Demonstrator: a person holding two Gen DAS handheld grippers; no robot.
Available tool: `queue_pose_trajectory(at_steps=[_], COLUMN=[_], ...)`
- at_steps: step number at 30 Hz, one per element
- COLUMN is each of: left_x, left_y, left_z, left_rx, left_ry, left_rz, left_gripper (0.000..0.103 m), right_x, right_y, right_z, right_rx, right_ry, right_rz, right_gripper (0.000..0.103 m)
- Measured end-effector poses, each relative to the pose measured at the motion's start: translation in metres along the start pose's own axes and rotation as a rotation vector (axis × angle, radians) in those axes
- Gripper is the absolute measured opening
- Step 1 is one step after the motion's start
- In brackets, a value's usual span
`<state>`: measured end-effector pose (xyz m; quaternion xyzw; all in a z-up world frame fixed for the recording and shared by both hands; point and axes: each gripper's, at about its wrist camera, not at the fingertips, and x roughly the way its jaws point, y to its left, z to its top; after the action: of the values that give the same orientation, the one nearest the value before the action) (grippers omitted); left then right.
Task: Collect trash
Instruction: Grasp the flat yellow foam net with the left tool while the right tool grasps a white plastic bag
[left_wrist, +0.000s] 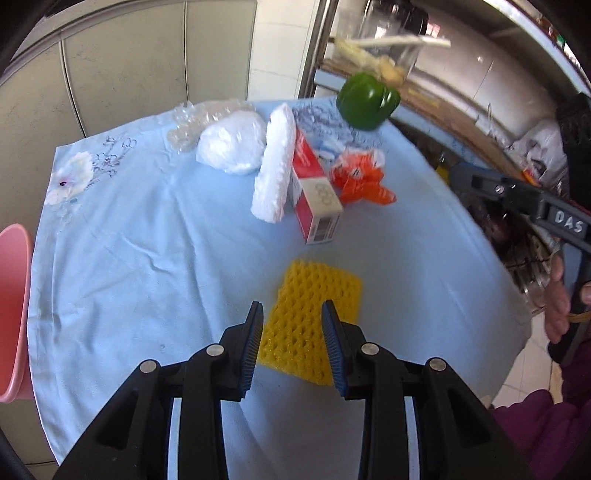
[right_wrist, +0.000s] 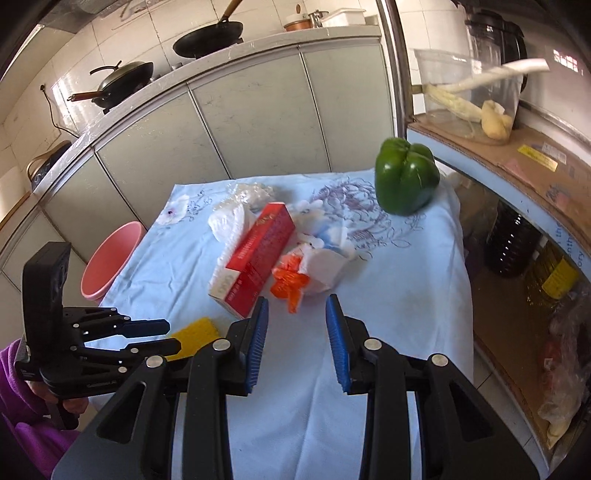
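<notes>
A yellow foam net (left_wrist: 316, 317) lies on the blue tablecloth (left_wrist: 147, 258), and my open left gripper (left_wrist: 292, 312) hovers just over its near half, empty. Behind it lie a red and white box (left_wrist: 314, 192), a white foam strip (left_wrist: 275, 166), an orange wrapper (left_wrist: 362, 177), a white bag (left_wrist: 232, 144) and clear plastic (left_wrist: 192, 122). My right gripper (right_wrist: 297, 308) is open and empty, just in front of the orange wrapper (right_wrist: 290, 282) and the box (right_wrist: 258, 254). The left gripper (right_wrist: 173, 338) shows beside the yellow net (right_wrist: 195, 330).
A green pepper (right_wrist: 406, 177) sits at the far right corner of the cloth. A pink bin (right_wrist: 110, 258) stands off the table's left edge. Cabinets (right_wrist: 240, 122) stand behind. An open shelf (right_wrist: 517, 295) with bottles is to the right.
</notes>
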<state>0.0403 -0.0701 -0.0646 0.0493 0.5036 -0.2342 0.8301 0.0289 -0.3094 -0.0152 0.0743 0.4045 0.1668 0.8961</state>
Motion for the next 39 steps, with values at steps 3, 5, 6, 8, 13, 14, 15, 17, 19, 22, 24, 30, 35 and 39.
queue_pose_trajectory(at_steps=[3,5,6,8,13,14,15,17,19,22,24,30,35,39], left_x=[0.007,0.008,0.008,0.004,-0.021,-0.027,-0.035,-0.046,-0.057,-0.07,-0.075,-0.075,-0.07,-0.072], left_y=[-0.004,-0.009,-0.009,-0.009,-0.01,-0.009,-0.006,0.002,0.012,0.027,0.035,0.052,0.057,0.058], left_z=[-0.003,-0.004,-0.005,-0.006,-0.004,-0.005,-0.005,-0.003,-0.002,-0.002,-0.002,-0.01,-0.012,-0.013], left_rx=[0.018,0.037,0.039,0.043,0.072,0.073,0.068,0.046,0.019,-0.03,-0.057,-0.116,-0.143,-0.144], left_ry=[0.028,0.011,0.007,-0.013,-0.113,-0.136,-0.161,-0.195,-0.225,-0.264,-0.282,-0.292,-0.287,-0.299], left_rz=[0.009,0.016,0.013,0.001,0.013,0.017,0.021,0.021,0.024,0.021,0.021,-0.001,-0.026,-0.035], left_gripper=[0.032,0.031,0.025,0.008,0.006,0.006,0.006,0.006,0.006,0.006,0.006,0.006,0.006,0.006], right_x=[0.005,0.01,0.012,0.02,0.034,0.037,0.039,0.044,0.049,0.06,0.067,0.084,0.085,0.088], right_y=[-0.005,-0.007,-0.008,-0.008,-0.007,-0.008,-0.009,-0.012,-0.015,-0.02,-0.026,-0.042,-0.048,-0.038], right_z=[-0.001,0.001,0.003,0.005,0.01,0.012,0.014,0.017,0.022,0.031,0.036,0.034,0.028,0.028], right_rx=[0.011,0.025,0.03,0.037,0.036,0.039,0.043,0.071,0.105,0.13,0.168,0.273,0.333,0.329], right_ry=[0.007,0.014,0.017,0.031,0.055,0.057,0.058,0.065,0.072,0.075,0.078,0.118,0.137,0.148], right_rz=[0.004,0.014,0.018,0.028,0.021,0.015,0.012,0.023,0.034,0.0,-0.008,0.045,0.097,0.14], right_gripper=[0.033,0.033,0.033,0.033,0.04,0.04,0.04,0.04,0.042,0.042,0.042,0.045,0.045,0.045])
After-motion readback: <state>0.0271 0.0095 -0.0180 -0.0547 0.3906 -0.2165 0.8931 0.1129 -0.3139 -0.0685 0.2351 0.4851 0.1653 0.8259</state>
